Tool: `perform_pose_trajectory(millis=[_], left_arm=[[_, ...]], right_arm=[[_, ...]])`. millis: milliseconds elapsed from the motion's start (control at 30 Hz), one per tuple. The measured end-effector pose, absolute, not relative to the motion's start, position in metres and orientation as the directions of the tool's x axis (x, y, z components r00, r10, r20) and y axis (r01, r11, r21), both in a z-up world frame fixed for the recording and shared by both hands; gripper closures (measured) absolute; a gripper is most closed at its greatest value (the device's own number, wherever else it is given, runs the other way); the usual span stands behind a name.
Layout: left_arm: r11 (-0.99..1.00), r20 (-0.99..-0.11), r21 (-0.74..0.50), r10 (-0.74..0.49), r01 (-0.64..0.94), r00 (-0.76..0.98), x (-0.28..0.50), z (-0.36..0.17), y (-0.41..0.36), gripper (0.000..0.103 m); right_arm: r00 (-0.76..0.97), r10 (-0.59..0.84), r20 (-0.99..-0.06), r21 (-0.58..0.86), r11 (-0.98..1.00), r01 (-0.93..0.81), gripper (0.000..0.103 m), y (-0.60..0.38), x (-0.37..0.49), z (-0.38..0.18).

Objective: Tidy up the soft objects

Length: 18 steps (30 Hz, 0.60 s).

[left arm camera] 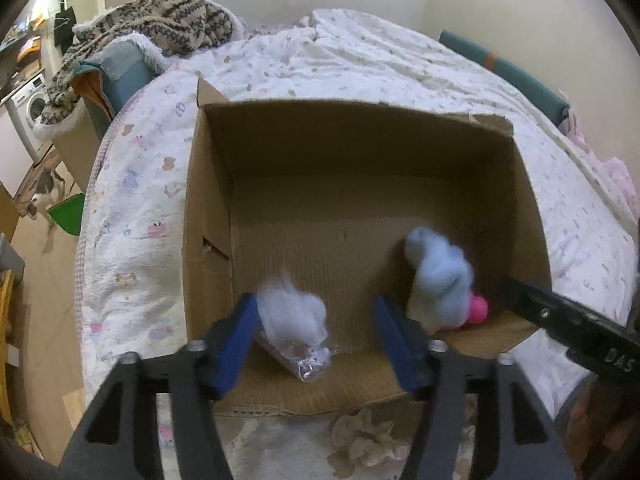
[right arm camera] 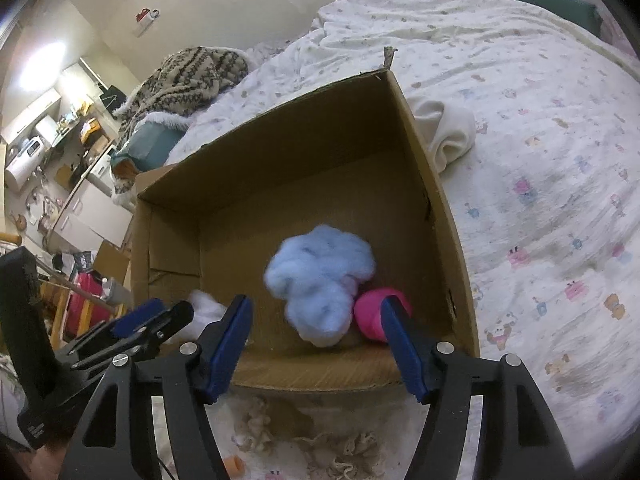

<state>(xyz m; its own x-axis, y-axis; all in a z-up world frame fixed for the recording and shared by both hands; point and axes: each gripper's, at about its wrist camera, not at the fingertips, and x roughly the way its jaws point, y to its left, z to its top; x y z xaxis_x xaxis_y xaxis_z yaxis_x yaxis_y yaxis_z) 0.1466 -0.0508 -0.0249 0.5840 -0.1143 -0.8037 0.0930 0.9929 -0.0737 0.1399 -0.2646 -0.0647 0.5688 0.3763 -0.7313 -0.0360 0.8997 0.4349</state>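
An open cardboard box point(left arm camera: 208, 200) point(right arm camera: 432, 184) sits on the bed. Inside lie a light blue fluff ball point(left arm camera: 438, 276) point(right arm camera: 320, 276), a pink soft ball point(left arm camera: 478, 309) point(right arm camera: 370, 312) beside it, and a white cotton tuft in clear plastic wrap point(left arm camera: 294, 320) point(right arm camera: 206, 306). My left gripper point(left arm camera: 316, 328) is open over the box's near edge, the white tuft just inside its left finger, free of the pads. My right gripper point(right arm camera: 316, 332) is open and empty above the near edge, facing the blue fluff. The left gripper also shows in the right wrist view point(right arm camera: 160, 320).
The bed has a white printed quilt point(left arm camera: 132, 208) point(right arm camera: 560, 200). A white cloth point(right arm camera: 444, 132) lies right of the box. A beige frilly piece point(left arm camera: 368, 444) point(right arm camera: 344, 456) lies before the box. A patterned blanket point(left arm camera: 160, 24) is heaped at the far left.
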Motion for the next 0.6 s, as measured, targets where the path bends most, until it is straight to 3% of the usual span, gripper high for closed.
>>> perform_pose_trajectory(millis=[600], left_arm=[[0.995,-0.800,-0.059,-0.093,0.076,0.593,0.1373,-0.0192,-0.0421,0.042]], right_arm=[[0.566,0.357,-0.743,0.427,0.904,-0.010,0.032,-0.2624,0.1391,-0.0658]])
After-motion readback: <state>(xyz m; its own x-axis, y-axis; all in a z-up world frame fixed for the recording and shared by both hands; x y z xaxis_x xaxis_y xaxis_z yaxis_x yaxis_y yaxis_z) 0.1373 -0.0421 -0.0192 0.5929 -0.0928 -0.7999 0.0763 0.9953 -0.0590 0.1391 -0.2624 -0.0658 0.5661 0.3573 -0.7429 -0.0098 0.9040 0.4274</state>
